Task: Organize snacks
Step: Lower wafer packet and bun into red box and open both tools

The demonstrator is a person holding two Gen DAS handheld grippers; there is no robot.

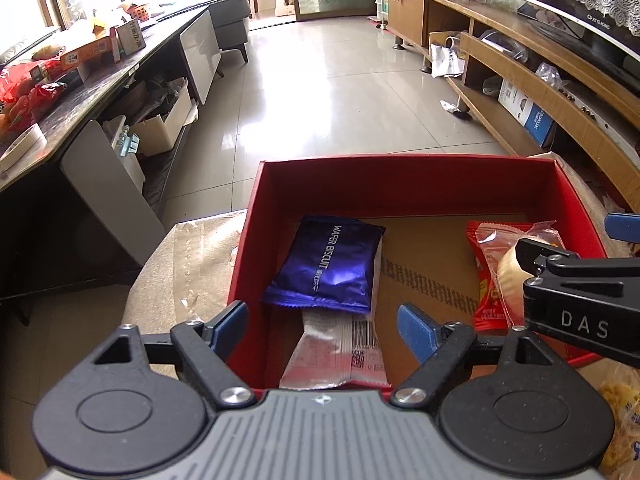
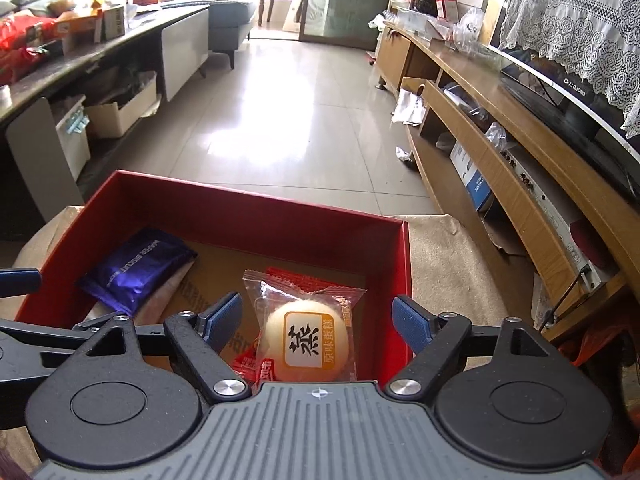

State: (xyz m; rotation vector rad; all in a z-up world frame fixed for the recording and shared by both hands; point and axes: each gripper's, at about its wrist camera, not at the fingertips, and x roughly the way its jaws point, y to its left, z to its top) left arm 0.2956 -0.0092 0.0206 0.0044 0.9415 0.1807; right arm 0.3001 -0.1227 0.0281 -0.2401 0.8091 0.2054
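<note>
Lying inside the open red cardboard box (image 2: 256, 216) are a clear-wrapped round yellow steamed cake (image 2: 308, 334) atop a red packet (image 1: 486, 300), a glossy purple wafer biscuit pack (image 1: 326, 264) and a silver pouch (image 1: 340, 354) beneath it. The right gripper (image 2: 318, 322) hangs over the cake, jaws wide, holding nothing; the left gripper (image 1: 322, 330) likewise gapes above the silver pouch. Crowded together, either arm could snag a wrapper or possibly nudge the box toward the table edge (image 1: 192, 248).
</note>
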